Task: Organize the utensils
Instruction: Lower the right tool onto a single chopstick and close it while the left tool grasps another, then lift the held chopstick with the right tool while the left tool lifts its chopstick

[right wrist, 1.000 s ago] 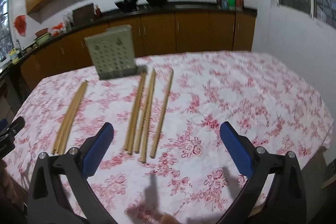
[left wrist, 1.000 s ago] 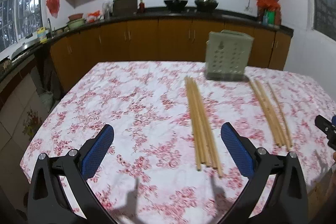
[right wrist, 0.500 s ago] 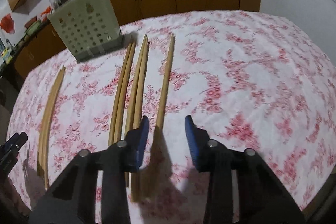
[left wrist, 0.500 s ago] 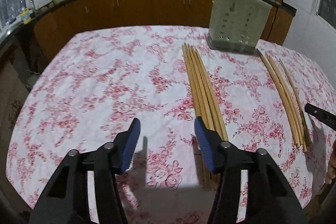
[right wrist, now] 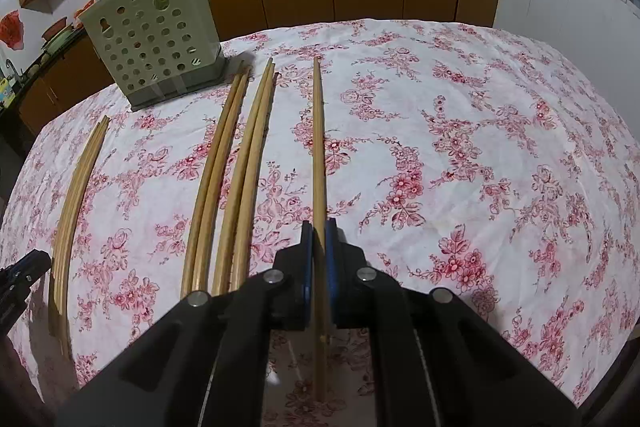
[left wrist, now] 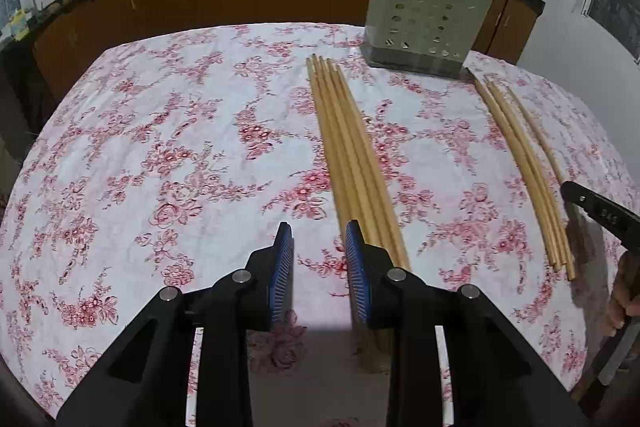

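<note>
Now the right gripper [right wrist: 319, 239] has just closed its fingers on the lone chopstick [right wrist: 318, 147] at centre frame, so that one looks ready to lift toward the perforated holder [right wrist: 154, 39], upper left. The left gripper [left wrist: 319, 247] has been narrowing beside the chopstick bundle [left wrist: 352, 155]; its fingers stand apart over bare counter [left wrist: 160, 147], holding nothing. Both chopsticks' near ends hide beneath the grippers.

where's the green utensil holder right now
The green utensil holder stands at the table's far edge, upper left in the right wrist view, just beyond the far tips of the chopsticks.
</note>
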A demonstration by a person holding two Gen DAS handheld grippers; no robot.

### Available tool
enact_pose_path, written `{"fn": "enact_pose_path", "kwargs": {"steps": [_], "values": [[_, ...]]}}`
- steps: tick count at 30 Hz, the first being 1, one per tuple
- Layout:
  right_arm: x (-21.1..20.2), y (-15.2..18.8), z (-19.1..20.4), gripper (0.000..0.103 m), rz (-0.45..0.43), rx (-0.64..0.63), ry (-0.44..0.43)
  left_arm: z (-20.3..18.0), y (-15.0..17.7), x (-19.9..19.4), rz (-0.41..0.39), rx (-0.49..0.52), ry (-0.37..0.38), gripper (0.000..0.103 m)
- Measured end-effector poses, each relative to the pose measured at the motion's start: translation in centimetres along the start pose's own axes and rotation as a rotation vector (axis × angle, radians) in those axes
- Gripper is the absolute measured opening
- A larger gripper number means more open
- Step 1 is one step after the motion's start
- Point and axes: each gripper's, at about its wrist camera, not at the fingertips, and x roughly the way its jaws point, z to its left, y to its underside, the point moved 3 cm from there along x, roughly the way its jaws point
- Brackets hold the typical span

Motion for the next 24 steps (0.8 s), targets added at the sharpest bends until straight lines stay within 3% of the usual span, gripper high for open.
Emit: {"fn": "enact_pose_path", "kwargs": {"steps": [12, 15, 24], "values": [[-0.1, 0.2, 0.0, 0.010, 0.003, -0.009, -0.004, -0.3, 0.0, 1.0, 0.025, 0.025, -0.030, 0.017], [-0.2, 0.3, 0.3, 0.011, 0.002, -0.024, -0.011, -0.1, -0.4, 1.4, 0.022, 0.041, -0.049, 0.009], [1.1, -1.5, -0.5, 0.008, -0.019, -0.018, 0.001, 3.9, -3.1, 2.8, 0.008, -0.012, -0.126, 0.008]]}}
